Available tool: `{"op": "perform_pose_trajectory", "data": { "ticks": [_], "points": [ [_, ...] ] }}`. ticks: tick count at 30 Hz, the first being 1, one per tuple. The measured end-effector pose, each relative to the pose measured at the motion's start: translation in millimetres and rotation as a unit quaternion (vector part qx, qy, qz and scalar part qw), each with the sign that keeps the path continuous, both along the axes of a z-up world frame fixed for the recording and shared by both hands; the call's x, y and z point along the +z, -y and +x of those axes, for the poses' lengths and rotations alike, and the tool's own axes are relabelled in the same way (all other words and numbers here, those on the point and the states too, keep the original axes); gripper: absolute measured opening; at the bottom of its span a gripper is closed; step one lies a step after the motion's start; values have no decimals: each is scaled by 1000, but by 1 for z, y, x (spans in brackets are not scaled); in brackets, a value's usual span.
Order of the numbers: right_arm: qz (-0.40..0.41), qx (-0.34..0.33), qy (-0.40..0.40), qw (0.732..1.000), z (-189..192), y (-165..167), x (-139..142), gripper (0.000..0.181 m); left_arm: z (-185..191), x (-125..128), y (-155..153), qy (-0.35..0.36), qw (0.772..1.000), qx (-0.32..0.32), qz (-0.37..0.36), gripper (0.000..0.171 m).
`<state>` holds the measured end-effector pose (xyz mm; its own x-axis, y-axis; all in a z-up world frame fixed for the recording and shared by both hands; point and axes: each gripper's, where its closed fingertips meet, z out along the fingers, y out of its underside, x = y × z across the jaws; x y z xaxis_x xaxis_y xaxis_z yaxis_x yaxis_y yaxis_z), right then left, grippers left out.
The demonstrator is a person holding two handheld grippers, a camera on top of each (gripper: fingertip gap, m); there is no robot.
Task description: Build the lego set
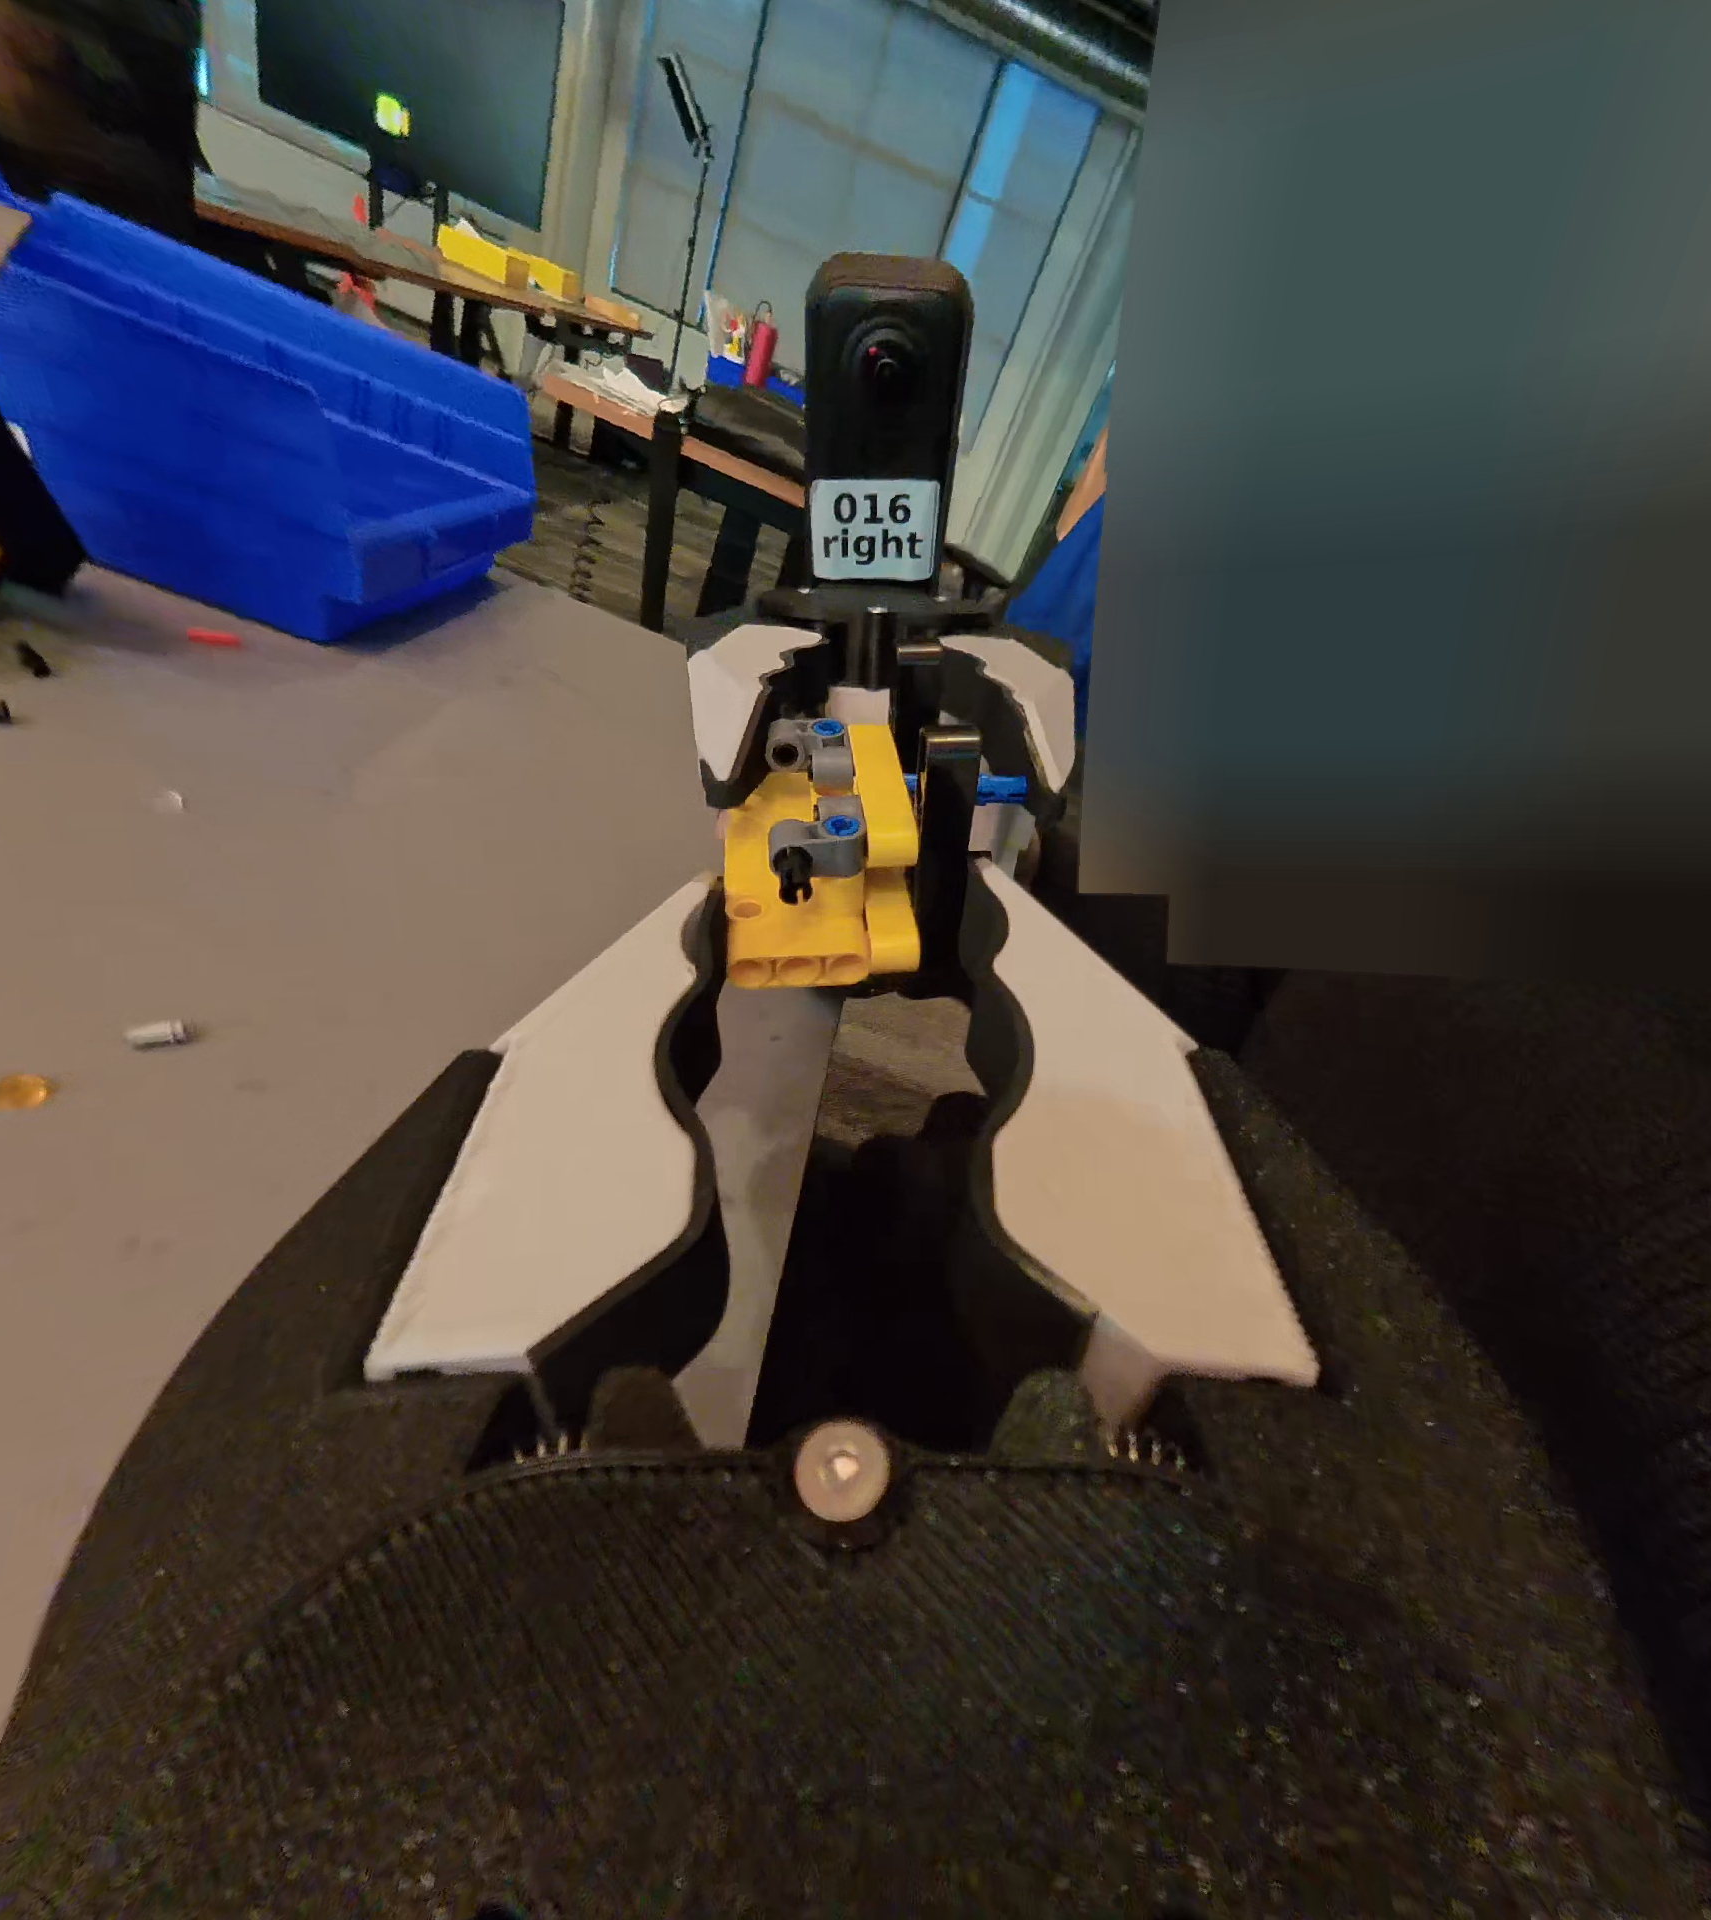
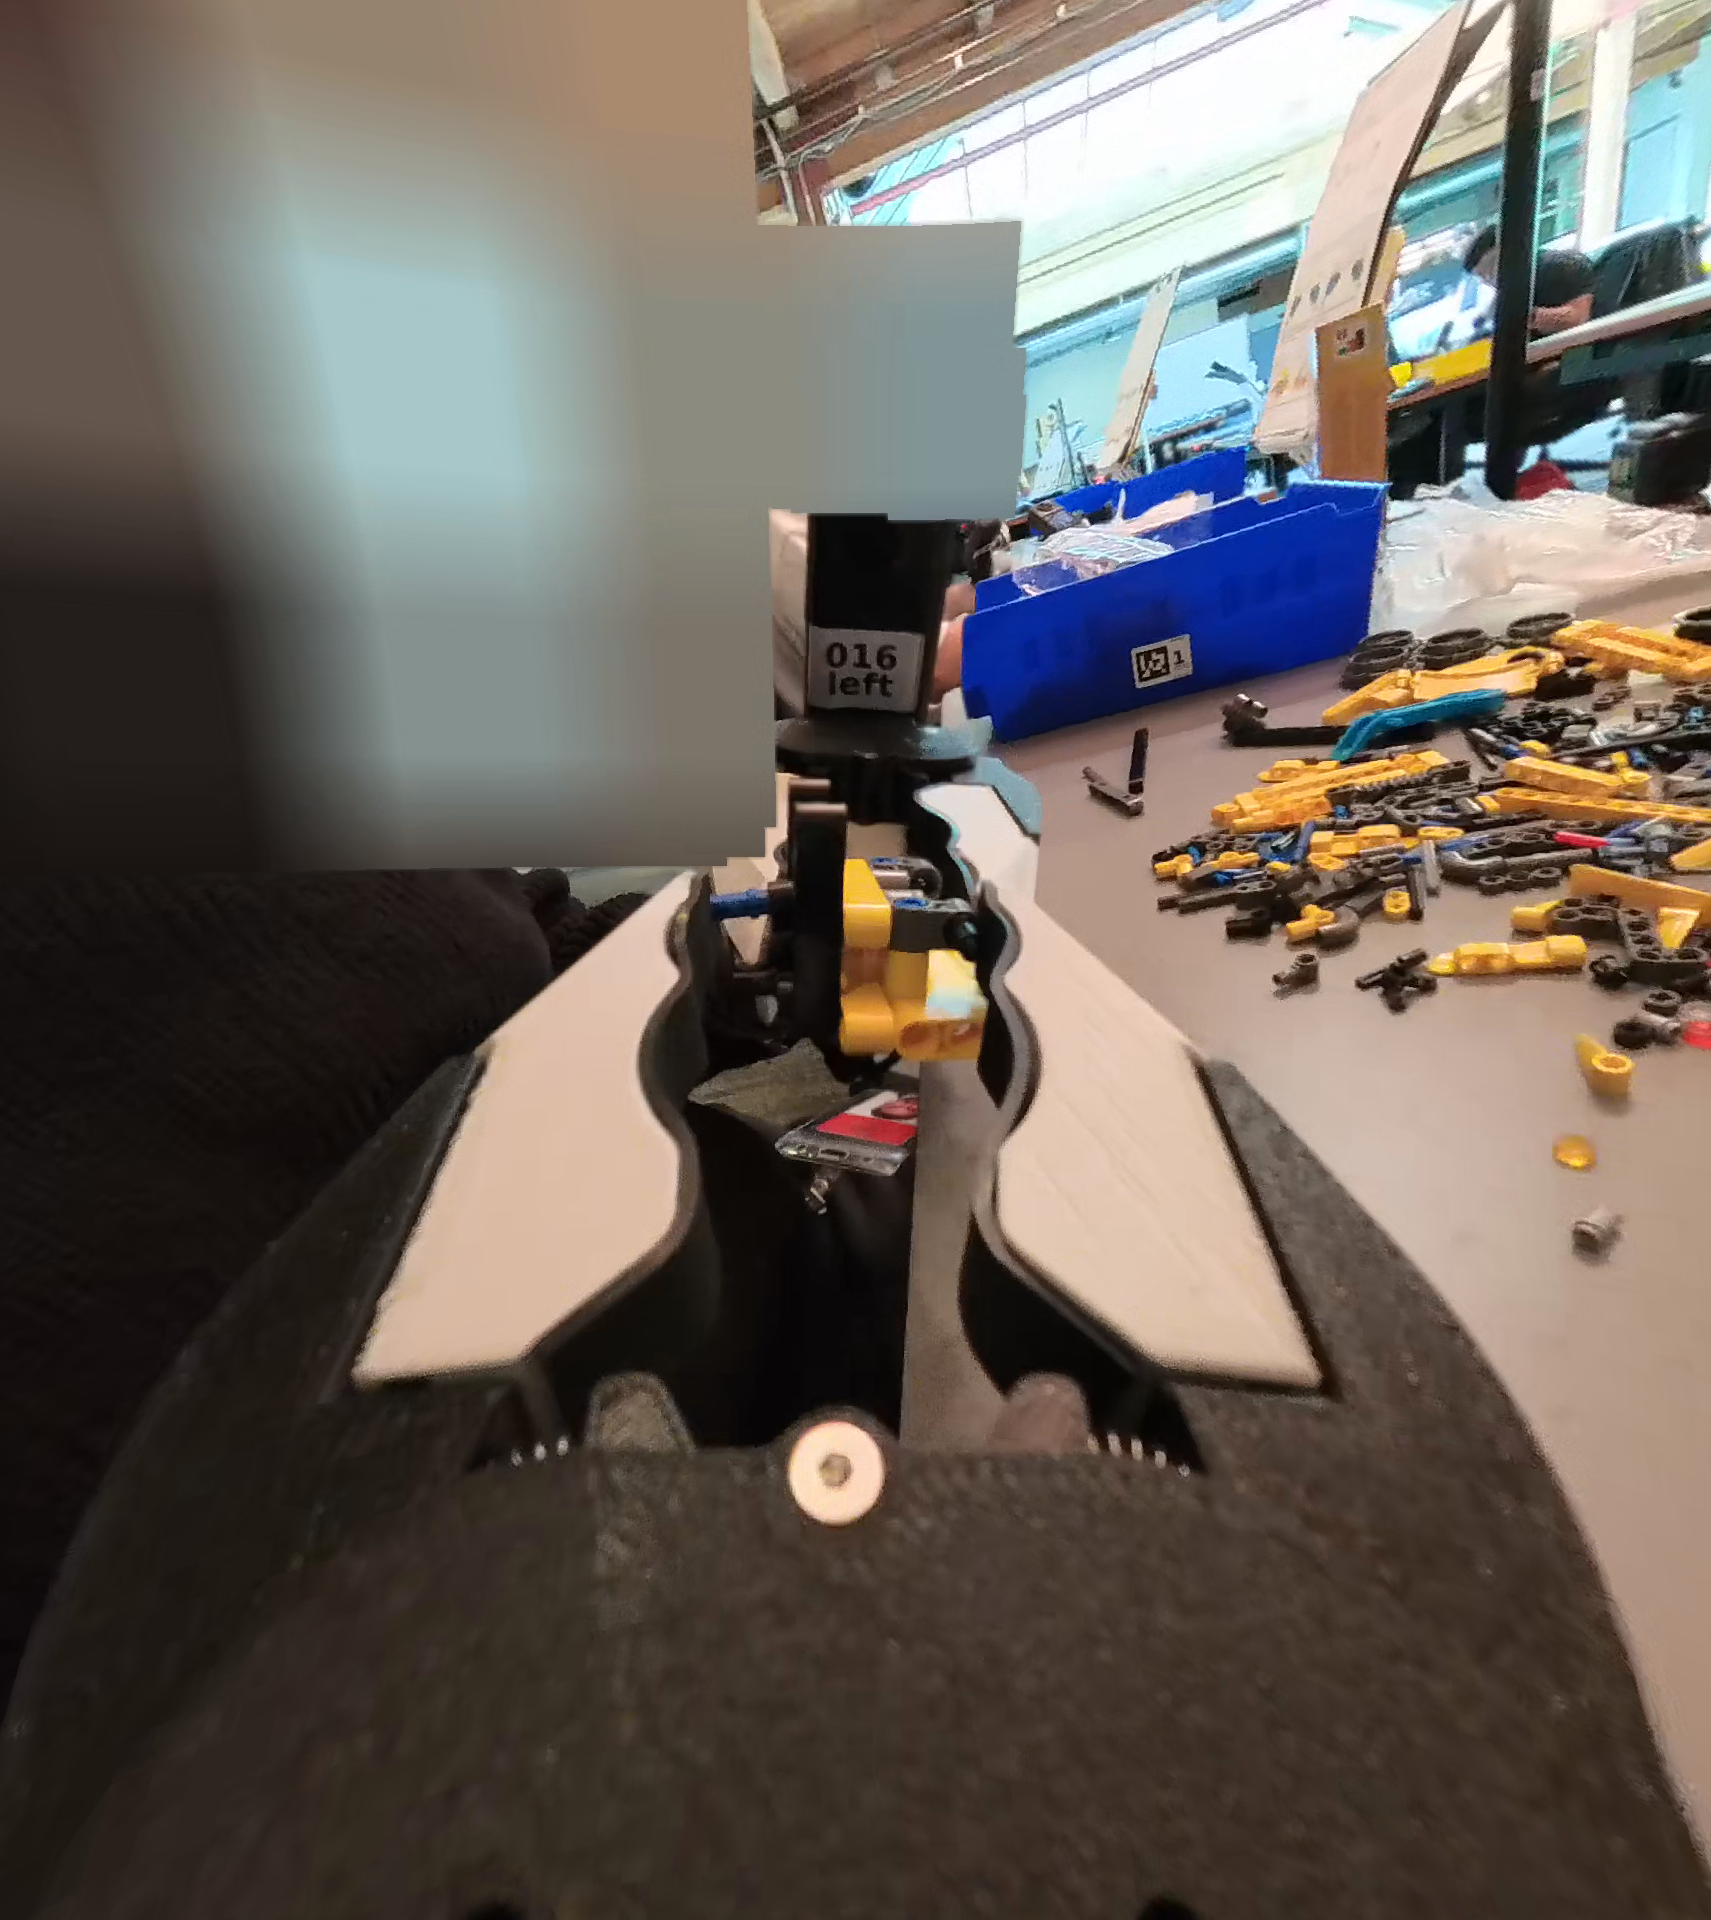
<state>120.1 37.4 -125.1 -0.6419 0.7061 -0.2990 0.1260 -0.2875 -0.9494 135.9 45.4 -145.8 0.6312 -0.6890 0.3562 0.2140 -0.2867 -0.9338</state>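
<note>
Setting: grey worktable (image 2: 1453, 1299) in a workshop, benches and windows behind.

Item 1, nearest: left gripper (image 1: 835, 914), fingers narrowed to a small gap, tips closed on the lower end of a yellow-and-black brick assembly (image 1: 820, 862).

Item 2: right gripper (image 2: 830, 966), likewise nearly closed, gripping the same assembly from the opposite side. The two tools face each other, and the piece is held between them above the table's near edge.

Item 3: the assembly. Long axis roughly upright; black beam vertical, a blue pin (image 1: 1002, 790) projecting sideways, grey connectors (image 1: 815, 753) on the yellow face.

Item 4, farther: loose brick parts (image 2: 1516, 831) heaped to the right; blue bins (image 2: 1173, 613) beyond.

Risk, as judged: any twist between the two opposed grips could pop the pinned joints; a small hold could drop the assembly off the edge.
</note>
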Motion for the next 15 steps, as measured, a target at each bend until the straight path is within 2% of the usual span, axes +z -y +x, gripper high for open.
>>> {"op": "perform_pose_trajectory", "data": {
  "ticks": [4,7,11,15],
  "points": [
    [-16,-6,32,999,-3,-5,-5,49,-1,-4,-4,35,999,-3,-31,43],
    [-60,-11,69,996,-6,-10,-7,50,-4,-6,-7,56,997,0,-49,43],
    [-117,-12,117,986,-8,-15,-15,50,-8,-10,-11,54,997,18,-51,43],
    [-115,-19,125,985,-8,-16,-16,51,-9,-10,-12,58,997,22,-50,43]
  ]
}}
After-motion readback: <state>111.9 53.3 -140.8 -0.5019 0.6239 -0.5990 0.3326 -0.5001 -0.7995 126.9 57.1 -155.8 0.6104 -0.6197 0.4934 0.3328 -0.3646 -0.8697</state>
